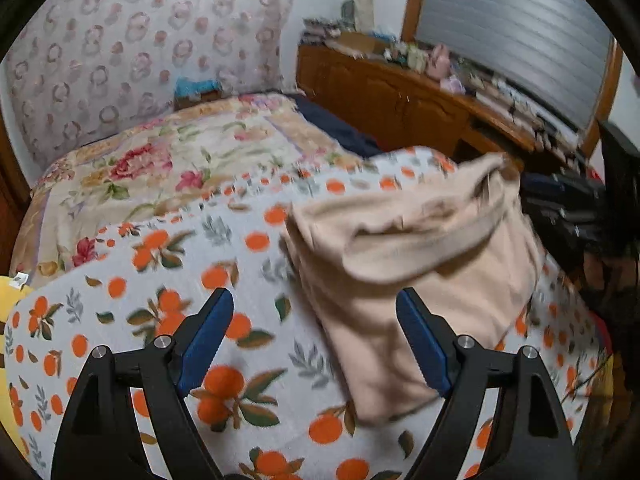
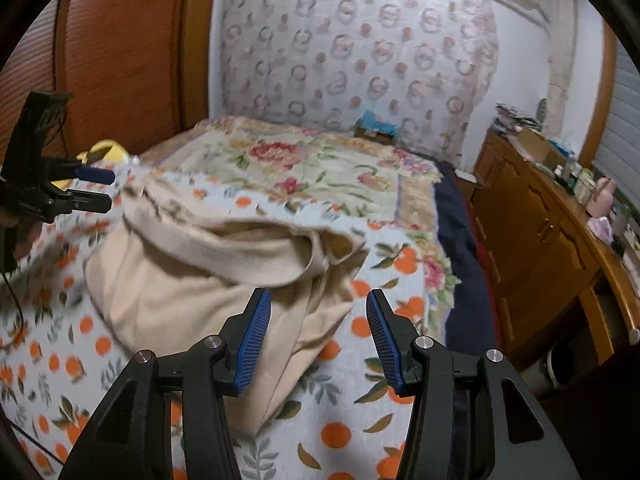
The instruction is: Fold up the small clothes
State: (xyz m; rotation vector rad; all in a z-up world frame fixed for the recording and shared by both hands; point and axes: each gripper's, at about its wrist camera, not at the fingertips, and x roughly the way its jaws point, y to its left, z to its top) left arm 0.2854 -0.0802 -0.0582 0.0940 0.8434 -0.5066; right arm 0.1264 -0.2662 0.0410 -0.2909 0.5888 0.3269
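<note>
A beige garment (image 1: 420, 280) lies partly folded on an orange-print sheet (image 1: 160, 320), its upper part flopped over the lower part. My left gripper (image 1: 316, 304) is open and empty, hovering just left of and above the garment's near edge. In the right wrist view the same garment (image 2: 208, 280) lies ahead and left. My right gripper (image 2: 318, 306) is open and empty above the garment's right edge. The left gripper (image 2: 100, 188) also shows at the far left of that view, open beyond the garment's far corner.
A floral quilt (image 2: 312, 168) covers the bed beyond the orange-print sheet (image 2: 340, 420). A wooden dresser (image 2: 540, 220) with clutter stands to the right. A yellow item (image 1: 10, 300) lies at the sheet's left edge. A patterned curtain (image 2: 360, 48) hangs behind.
</note>
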